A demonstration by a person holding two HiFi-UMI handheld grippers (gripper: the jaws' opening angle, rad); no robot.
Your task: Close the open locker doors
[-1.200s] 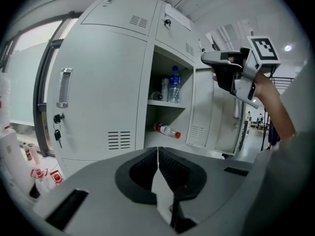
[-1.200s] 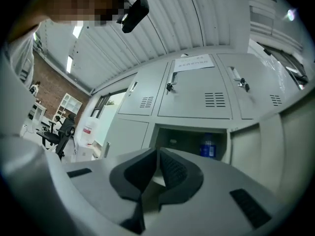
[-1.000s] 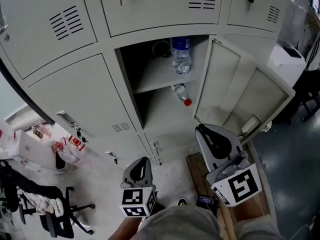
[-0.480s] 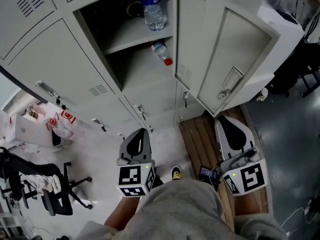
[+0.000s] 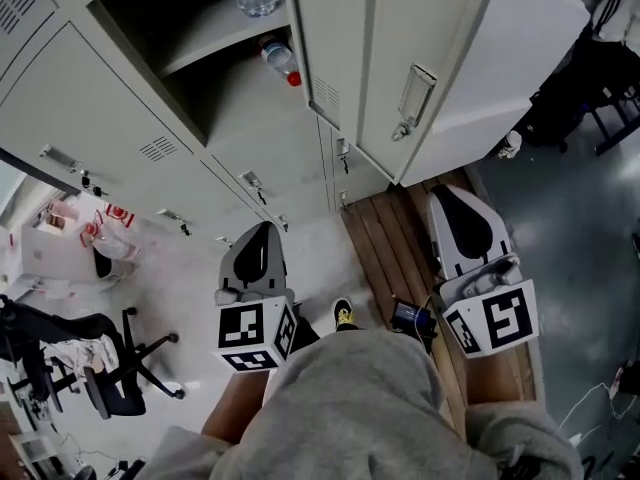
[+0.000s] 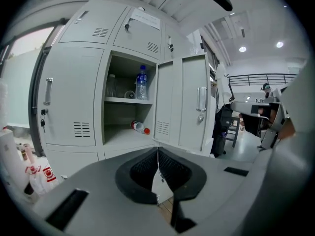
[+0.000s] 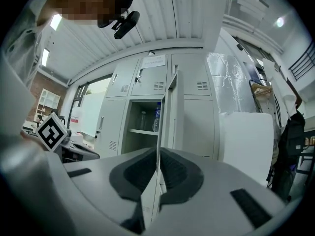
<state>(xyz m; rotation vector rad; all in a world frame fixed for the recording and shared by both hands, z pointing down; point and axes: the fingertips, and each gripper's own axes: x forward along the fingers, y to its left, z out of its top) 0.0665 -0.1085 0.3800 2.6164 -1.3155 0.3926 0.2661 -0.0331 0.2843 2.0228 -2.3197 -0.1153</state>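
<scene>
- Head view: grey lockers (image 5: pixel 120 98) on a pale floor (image 5: pixel 190 278), wooden planks (image 5: pixel 390 253) at their foot, an office chair (image 5: pixel 105 368) at left.
- The paper label (image 6: pixel 145 17) on an upper door is too small to read.
- The open locker door (image 5: pixel 430 68) stands tall and upright, swung out to the right of its compartment (image 5: pixel 220 78), with the handle side outward.
- Left gripper (image 5: pixel 264 228) and right gripper (image 5: pixel 446 194) have their jaws pressed together, holding nothing, clear of the door.

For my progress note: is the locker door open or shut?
Open. The door stands swung out from the locker, and a bottle lying inside is in plain sight.
</scene>
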